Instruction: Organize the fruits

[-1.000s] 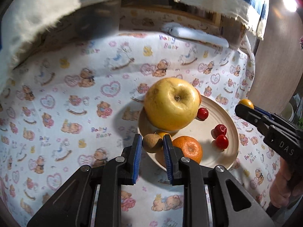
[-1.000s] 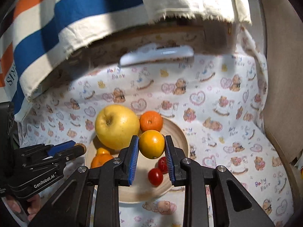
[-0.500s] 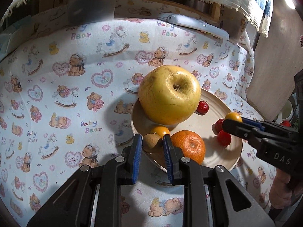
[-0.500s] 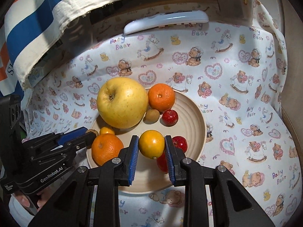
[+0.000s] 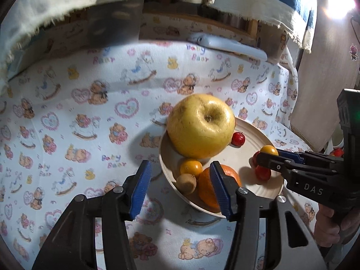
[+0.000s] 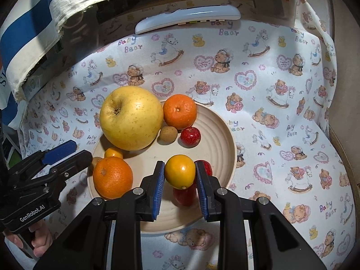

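Observation:
A beige plate (image 6: 216, 135) on the bear-print cloth holds a big yellow apple (image 6: 131, 118), two oranges (image 6: 180, 114) (image 6: 112, 177), small red fruits (image 6: 190, 136) and a small brown fruit (image 6: 168, 135). My right gripper (image 6: 180, 175) is shut on a small yellow-orange fruit (image 6: 180, 172) just above the plate's red fruits. In the left wrist view, my left gripper (image 5: 181, 189) is opening its jaws. Another small brown fruit (image 5: 186, 183) lies free between them on the plate's (image 5: 273, 187) near edge, beside a small orange-yellow fruit (image 5: 191, 167) and the apple (image 5: 201, 124).
A white remote control (image 6: 186, 18) lies at the back of the cloth, under a hanging blue-and-cream striped cloth (image 6: 29, 22). A wooden edge (image 6: 346, 148) borders the right side. A hand (image 5: 330, 225) holds the right gripper's handle.
The left jaws have parted and let go of the small brown fruit, which now rests on the plate. The right gripper has sunk lower over the plate with its fruit.

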